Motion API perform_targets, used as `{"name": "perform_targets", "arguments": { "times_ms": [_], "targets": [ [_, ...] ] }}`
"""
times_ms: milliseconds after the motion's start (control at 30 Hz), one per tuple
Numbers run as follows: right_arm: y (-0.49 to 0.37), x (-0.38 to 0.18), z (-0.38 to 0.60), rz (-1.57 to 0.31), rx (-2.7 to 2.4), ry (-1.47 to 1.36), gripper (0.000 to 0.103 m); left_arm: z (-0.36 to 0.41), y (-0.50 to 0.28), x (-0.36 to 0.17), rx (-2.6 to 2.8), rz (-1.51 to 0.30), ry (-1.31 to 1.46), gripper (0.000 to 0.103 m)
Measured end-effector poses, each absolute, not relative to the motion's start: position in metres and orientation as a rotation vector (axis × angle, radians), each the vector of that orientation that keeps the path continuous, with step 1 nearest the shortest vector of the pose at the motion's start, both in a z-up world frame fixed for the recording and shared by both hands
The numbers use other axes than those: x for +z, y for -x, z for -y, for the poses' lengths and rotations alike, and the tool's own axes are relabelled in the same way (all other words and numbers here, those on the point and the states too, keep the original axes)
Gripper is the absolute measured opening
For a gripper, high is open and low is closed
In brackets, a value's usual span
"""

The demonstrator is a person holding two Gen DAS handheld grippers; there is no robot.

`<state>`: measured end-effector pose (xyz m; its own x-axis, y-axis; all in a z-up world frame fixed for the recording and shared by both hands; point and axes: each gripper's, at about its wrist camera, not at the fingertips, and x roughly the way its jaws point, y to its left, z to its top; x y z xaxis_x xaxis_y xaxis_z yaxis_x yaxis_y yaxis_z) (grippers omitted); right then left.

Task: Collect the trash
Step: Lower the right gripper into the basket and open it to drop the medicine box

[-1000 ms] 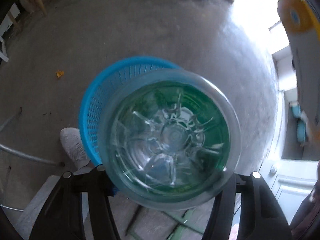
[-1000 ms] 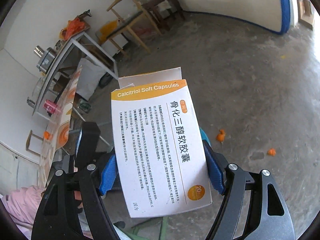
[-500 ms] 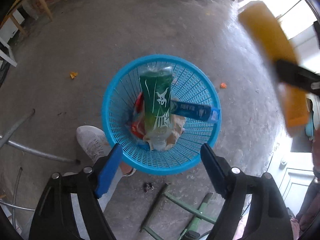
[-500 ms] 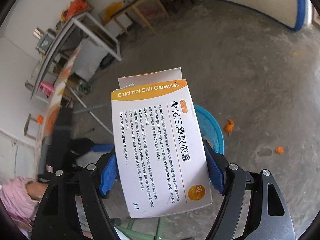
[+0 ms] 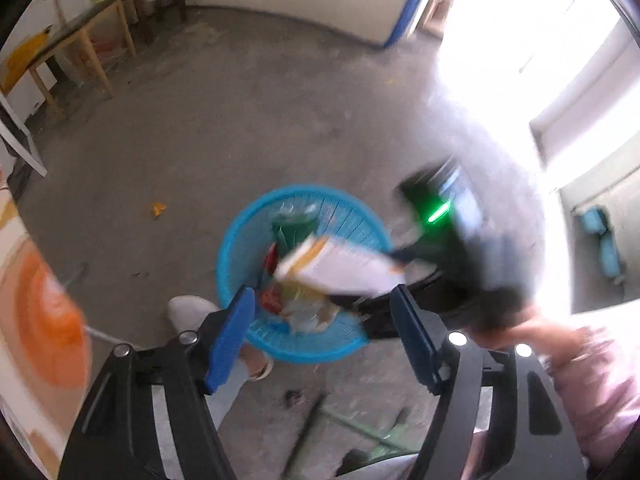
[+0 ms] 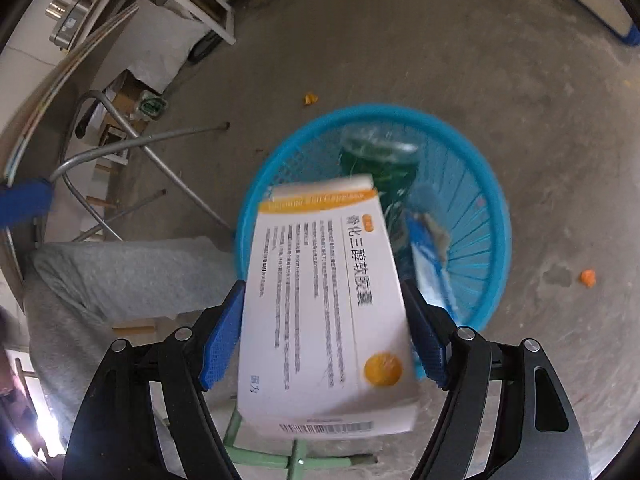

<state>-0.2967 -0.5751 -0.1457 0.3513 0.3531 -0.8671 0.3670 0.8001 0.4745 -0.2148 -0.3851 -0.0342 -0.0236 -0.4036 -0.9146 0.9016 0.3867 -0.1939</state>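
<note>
Blue pads line the fingers (image 6: 224, 340) of the right gripper (image 6: 322, 336), and they are pinched on the two long sides of a white medicine box (image 6: 324, 312), which stands between them with its printed face towards the camera. The box is white card with an orange band across its far end, black columns of print, an orange disc near its near right corner and a barcode along its near edge (the small print is too blurred to read). It hangs above the near left part of a round blue basket (image 6: 496, 216) that stands on the grey concrete floor (image 6: 440, 60). Inside the basket a green plastic bottle (image 6: 380, 168) leans against the far wall, with a blue-and-white wrapper (image 6: 428, 256) lying beside it towards the right wall. The left gripper (image 5: 324, 336) is above the same basket (image 5: 228, 256), its blue-padded fingers (image 5: 230, 336) spread with nothing between them, and they are closing. From its view the box (image 5: 340, 268) shows as a blurred white slab over the middle of the basket, over the bottle (image 5: 294, 228) and some red and tan scraps (image 5: 304, 304) on the basket's bottom. A white shoe (image 5: 188, 312) rests on the floor (image 5: 280, 120) just beside the basket's near left rim.
</note>
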Motion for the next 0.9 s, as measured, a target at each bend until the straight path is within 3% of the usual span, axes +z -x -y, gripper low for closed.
{"name": "perform_targets", "arguments": {
  "times_ms": [200,300,367,500,533,600,900],
  "targets": [
    [0.270,-0.190,0.548,-1.322,-0.020,-0.532,0.070,0.378,0.222,0.015,-1.176,-0.975,-0.530,0.068],
    [0.261,-0.209,0.528,-1.361,-0.070,-0.300,0.070,0.375,0.216,0.029,-1.177,-0.950,-0.484,0.068],
    [0.260,-0.207,0.522,-1.377,-0.068,-0.229,0.076,0.370,0.214,0.036,-1.171,-0.938,-0.477,0.068],
    [0.270,-0.186,0.527,-1.341,-0.089,-0.211,0.076,0.360,0.210,0.043,-1.144,-0.922,-0.467,0.068],
    [0.276,-0.182,0.530,-1.333,-0.080,-0.231,0.074,0.357,0.209,0.044,-1.142,-0.928,-0.459,0.068],
    [0.285,-0.185,0.535,-1.362,-0.017,-0.305,0.036,0.352,0.203,0.045,-1.130,-0.947,-0.438,0.068],
    [0.279,-0.208,0.489,-1.330,0.006,0.059,0.033,0.342,0.209,0.050,-1.116,-0.928,-0.442,0.068]
  ]
}}
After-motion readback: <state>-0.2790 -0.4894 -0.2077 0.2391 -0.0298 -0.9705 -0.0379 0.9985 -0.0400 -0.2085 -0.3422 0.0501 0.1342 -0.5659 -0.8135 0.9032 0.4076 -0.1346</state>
